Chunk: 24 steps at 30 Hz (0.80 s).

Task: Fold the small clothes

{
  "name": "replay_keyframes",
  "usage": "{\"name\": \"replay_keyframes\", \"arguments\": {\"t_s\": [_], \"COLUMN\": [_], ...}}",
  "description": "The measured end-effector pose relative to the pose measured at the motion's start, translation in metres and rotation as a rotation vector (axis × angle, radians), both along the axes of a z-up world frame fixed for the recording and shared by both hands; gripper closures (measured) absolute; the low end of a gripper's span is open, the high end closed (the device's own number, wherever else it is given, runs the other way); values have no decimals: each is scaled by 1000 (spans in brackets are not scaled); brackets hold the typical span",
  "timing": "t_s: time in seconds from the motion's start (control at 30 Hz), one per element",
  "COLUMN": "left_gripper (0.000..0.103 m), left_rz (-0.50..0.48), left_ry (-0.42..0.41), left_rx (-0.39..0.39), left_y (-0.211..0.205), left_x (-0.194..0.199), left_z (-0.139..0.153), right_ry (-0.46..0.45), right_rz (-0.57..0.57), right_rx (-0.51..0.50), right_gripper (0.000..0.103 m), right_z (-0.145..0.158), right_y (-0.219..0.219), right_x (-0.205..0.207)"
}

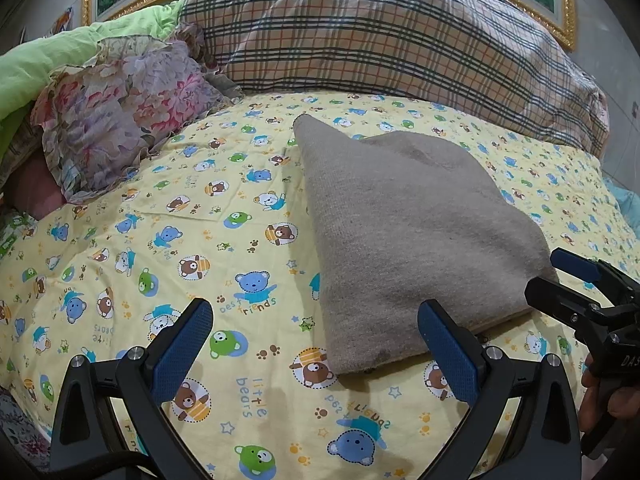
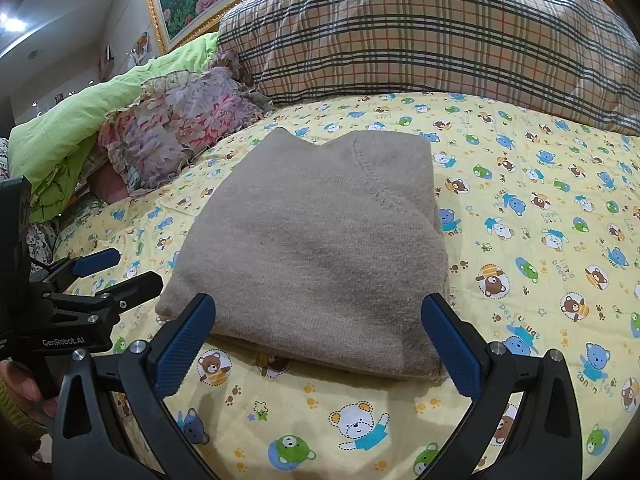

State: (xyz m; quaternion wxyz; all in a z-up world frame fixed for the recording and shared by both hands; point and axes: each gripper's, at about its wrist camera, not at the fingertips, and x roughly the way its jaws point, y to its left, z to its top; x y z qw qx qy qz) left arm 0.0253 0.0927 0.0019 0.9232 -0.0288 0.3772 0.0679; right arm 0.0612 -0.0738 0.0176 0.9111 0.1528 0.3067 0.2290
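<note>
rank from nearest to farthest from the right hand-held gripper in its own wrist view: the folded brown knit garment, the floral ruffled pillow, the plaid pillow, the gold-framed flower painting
1. Folded brown knit garment, right ahead of the right hand-held gripper, on the bed.
2. Floral ruffled pillow, back left.
3. Plaid pillow, at the bed's head.
4. Gold-framed flower painting, on the wall behind.

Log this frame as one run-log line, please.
garment: grey knit garment folded, flat on bear-print sheet | left gripper: open, empty | right gripper: open, empty | stage: fold looks complete
</note>
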Motion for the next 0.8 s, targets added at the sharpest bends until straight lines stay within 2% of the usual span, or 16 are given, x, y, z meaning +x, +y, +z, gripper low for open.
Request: {"name": "replay_keyframes", "arguments": {"t_s": [0.8], "left_gripper": [0], "left_rz": [1], "left_ry": [-5], "left_rx": [6], "left_y": [-2], "left_x": [-1], "left_z": [3], "right_ry": [-2], "right_rz": [-2], "right_rx": [7], "right_gripper": [0], "right_z": [4], "right_y": [0], "right_x": [-2]}}
